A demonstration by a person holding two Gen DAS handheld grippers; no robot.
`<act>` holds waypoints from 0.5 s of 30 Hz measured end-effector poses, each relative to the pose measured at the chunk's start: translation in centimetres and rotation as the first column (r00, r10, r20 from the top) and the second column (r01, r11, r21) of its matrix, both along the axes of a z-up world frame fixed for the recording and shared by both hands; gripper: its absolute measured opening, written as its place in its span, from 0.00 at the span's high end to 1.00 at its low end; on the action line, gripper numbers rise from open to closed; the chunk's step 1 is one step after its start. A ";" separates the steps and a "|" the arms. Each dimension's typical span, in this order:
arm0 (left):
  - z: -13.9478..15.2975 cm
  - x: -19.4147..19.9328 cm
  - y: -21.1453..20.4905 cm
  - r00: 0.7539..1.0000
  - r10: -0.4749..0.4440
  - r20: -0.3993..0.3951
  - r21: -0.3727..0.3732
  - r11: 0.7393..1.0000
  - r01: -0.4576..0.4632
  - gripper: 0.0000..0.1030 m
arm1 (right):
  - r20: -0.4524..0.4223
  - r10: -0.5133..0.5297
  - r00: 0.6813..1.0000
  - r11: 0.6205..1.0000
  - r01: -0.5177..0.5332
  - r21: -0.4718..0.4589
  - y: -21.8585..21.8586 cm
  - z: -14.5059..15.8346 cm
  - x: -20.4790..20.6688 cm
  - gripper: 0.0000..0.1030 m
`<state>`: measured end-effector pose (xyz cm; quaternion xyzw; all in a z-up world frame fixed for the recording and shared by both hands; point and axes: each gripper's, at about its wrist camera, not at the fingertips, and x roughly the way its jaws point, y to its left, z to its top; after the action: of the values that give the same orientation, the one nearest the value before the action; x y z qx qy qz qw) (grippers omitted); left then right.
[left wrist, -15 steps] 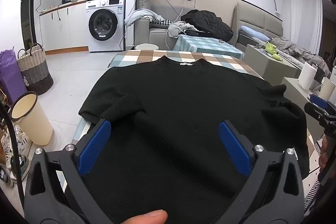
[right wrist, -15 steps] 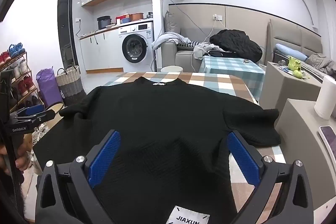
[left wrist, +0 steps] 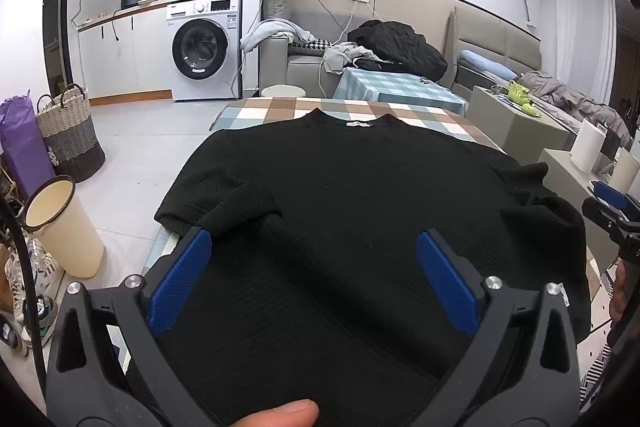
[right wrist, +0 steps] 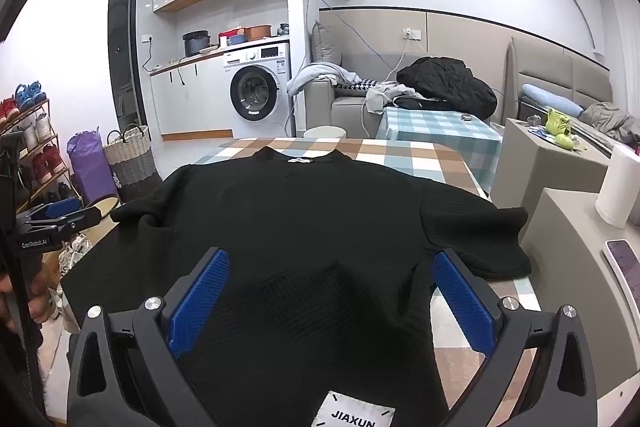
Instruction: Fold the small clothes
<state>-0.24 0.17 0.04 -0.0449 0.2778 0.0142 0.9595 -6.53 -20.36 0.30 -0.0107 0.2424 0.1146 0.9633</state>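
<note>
Garment: a black knit short-sleeved top [left wrist: 352, 195] lies spread flat, neck opening at the far end, hem toward the cameras.
Neck label: a small white tag [left wrist: 357, 124] sits inside the collar.
Hem label: a white patch reading JIAXUN [right wrist: 354, 411] shows at the near edge in the right wrist view.
Surface: a checked cloth in brown, white and pale blue [right wrist: 400, 151] covers the surface under the top; the top takes up most of it.
Sleeves: the left sleeve [left wrist: 200, 199] hangs over the surface's left edge; the right sleeve [right wrist: 480, 227] lies flat near the right edge.
Left gripper: [left wrist: 314, 247] hovers above the lower left part of the top, its blue-padded fingers [left wrist: 180, 283] spread wide with nothing between them but the cloth below; whether they touch the cloth cannot be told.
Right gripper: [right wrist: 330, 267] hovers above the lower right part of the top, fingers [right wrist: 464, 303] likewise spread wide and released.
Thumb: a fingertip [left wrist: 280, 413] shows at the bottom edge of the left wrist view.
Floor, left side: a cream bin [left wrist: 62, 227] and a woven basket [left wrist: 70, 131].
Background: a washing machine [left wrist: 204, 47] and a sofa piled with clothes [left wrist: 360, 47].
</note>
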 end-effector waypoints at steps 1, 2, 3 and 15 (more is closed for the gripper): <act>0.0 0.0 0.0 1.000 -0.001 0.001 0.000 1.000 0.001 0.01 | 0.002 0.001 1.000 1.000 -0.001 0.000 0.0 0.0 0.0 0.00; 0.0 -0.1 -0.1 1.000 -0.002 0.002 0.001 1.000 0.002 0.01 | 0.004 -0.002 1.000 1.000 0.002 -0.001 -0.1 0.1 0.0 0.00; 0.0 -0.1 -0.1 1.000 -0.001 0.002 0.001 1.000 0.001 0.01 | 0.004 -0.004 1.000 1.000 0.004 -0.002 0.0 -0.1 0.1 0.00; -0.1 -0.1 -0.1 1.000 -0.001 0.003 0.002 1.000 0.001 0.01 | 0.001 -0.005 1.000 1.000 0.005 0.002 -0.4 -0.2 0.1 0.00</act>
<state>-0.38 0.12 -0.05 -0.0441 0.2763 0.0141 0.9600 -6.40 -20.80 0.10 -0.0090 0.2416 0.1123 0.9638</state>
